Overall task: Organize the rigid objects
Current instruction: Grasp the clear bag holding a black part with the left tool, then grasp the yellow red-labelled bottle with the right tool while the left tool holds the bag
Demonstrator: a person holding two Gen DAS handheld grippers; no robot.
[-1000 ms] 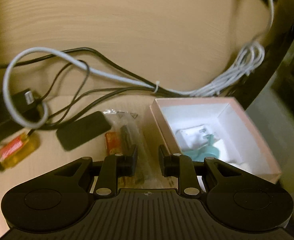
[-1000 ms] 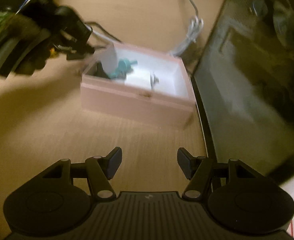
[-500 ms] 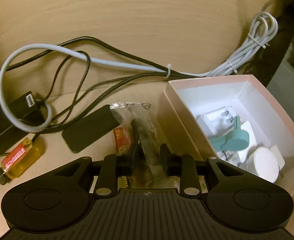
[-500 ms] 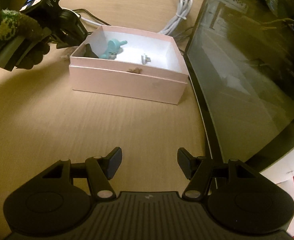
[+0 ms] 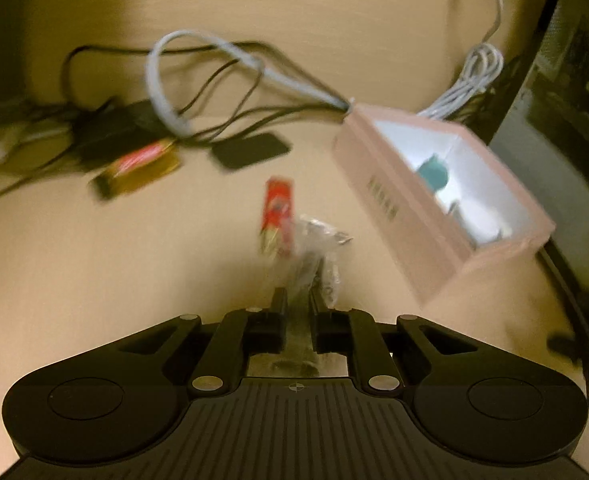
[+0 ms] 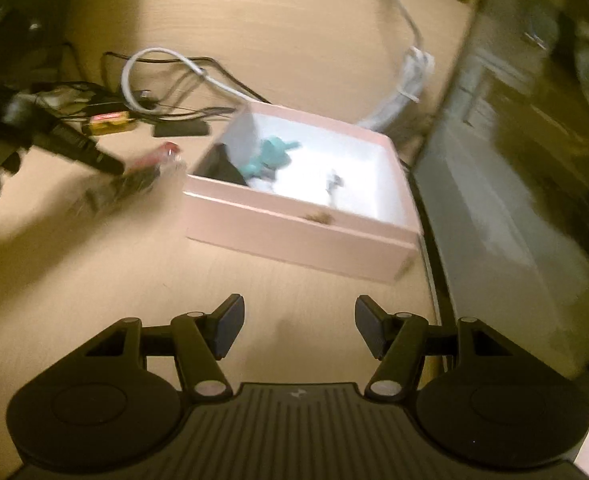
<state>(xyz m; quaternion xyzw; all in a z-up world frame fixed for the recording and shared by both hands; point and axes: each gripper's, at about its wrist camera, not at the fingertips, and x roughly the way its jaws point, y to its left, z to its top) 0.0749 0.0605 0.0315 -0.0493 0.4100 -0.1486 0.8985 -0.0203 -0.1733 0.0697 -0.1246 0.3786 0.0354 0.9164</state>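
Two grippers work: our left gripper [image 5: 297, 300] has its jaws clamped on a clear plastic packet [image 5: 314, 252], lifted off the counter [image 5: 114, 260] for carrying to the pink box [image 5: 434, 216] at two o'clock; our right gripper [image 6: 297, 322] waits, jaws parted and empty.

One pink box [image 5: 390, 196], one clear bag [image 5: 314, 248], two red packets [image 5: 278, 204].

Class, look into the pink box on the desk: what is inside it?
Inside the pink box: a teal plastic piece, white items, a dark object in one corner. Its near wall hides the floor's front part.
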